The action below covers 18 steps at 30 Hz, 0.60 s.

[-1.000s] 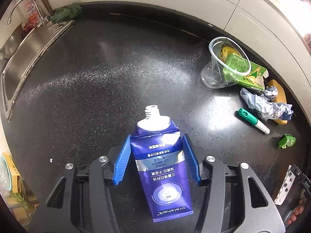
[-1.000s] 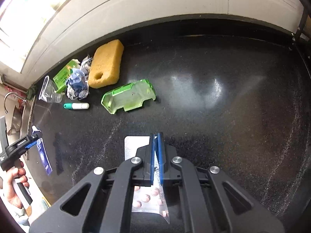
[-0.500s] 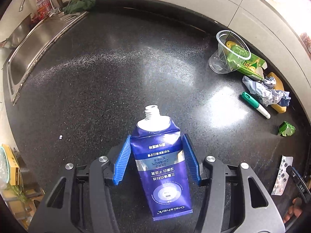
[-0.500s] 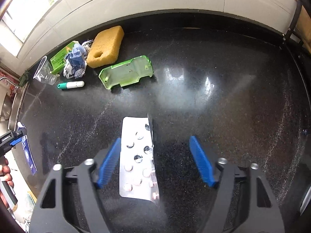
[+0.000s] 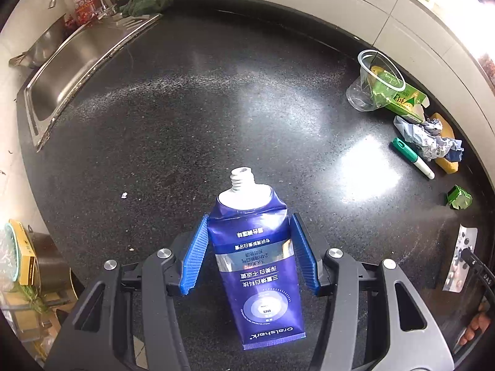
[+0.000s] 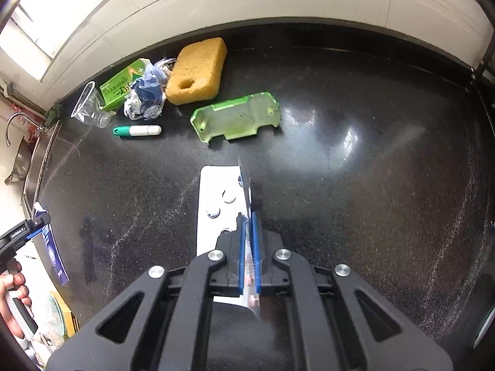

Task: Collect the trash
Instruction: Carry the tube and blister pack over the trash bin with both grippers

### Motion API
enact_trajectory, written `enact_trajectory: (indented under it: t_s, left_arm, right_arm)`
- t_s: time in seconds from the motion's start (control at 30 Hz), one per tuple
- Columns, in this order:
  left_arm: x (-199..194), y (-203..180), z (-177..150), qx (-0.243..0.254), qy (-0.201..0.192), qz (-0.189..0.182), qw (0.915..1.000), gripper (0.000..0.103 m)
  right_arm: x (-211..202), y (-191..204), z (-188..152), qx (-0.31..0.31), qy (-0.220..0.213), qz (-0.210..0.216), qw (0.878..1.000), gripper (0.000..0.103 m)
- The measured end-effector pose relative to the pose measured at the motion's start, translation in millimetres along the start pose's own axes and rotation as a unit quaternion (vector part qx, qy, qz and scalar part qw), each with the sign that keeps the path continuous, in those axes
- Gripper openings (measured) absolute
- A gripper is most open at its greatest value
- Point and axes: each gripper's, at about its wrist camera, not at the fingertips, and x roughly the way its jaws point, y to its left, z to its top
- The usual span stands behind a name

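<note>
Left hand-held gripper (image 5: 250, 252) clamps a blue toothpaste tube (image 5: 258, 266) across its width, both blue pads against the tube's sides, uncapped white nozzle pointing away from the camera, above the black worktop (image 5: 185, 117). Right hand-held gripper (image 6: 249, 256) is pressed together on the edge of a silver blister pack (image 6: 216, 198), which sticks out past the pads over the middle of the worktop. Remaining litter sits along the worktop's back edge, by the tiled wall: a clear plastic cup (image 6: 88, 106) on its side, a green carton (image 6: 122, 88) just beside it, a crumpled wrapper (image 6: 147, 95) touching the carton, a yellow sponge (image 6: 196, 71), a green plastic shell (image 6: 236, 119) further out. A green-capped white marker (image 6: 137, 130) lies in front of the wrapper. Steel sink (image 5: 62, 71) at the worktop's far left end. A person's hand (image 6: 12, 296) holds the left grip handle.
</note>
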Motion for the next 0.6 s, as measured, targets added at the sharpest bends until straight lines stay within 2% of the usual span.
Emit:
enact_trajectory:
  t_s: [0.13,0.3,0.43,0.5,0.6]
  left_arm:
    - [-13,26,-10,-0.026,0.004,0.008,0.9996,0.052]
    - [-39,67,-24,-0.069,0.003,0.023,0.9974,0.052]
    - [-60,115,-42,-0.126,-0.004,0.038,0.9913,0.052]
    - [-66,144,-57,-0.162,-0.004,0.05,0.9855,0.052]
    - [-76,191,-90,-0.225,-0.001,0.07,0.9718,0.052]
  right_arm:
    - [-3,29,19,-0.024,-0.006,0.016,1.0,0.005]
    - [-1,111,33,-0.098,-0.006,0.062,0.993,0.005]
    - [12,198,29,-0.177,0.014,0.099,0.979,0.005]
    - [18,243,20,-0.22,0.027,0.115,0.968,0.005]
    - [25,311,-4,-0.287,0.049,0.143,0.946,0.005]
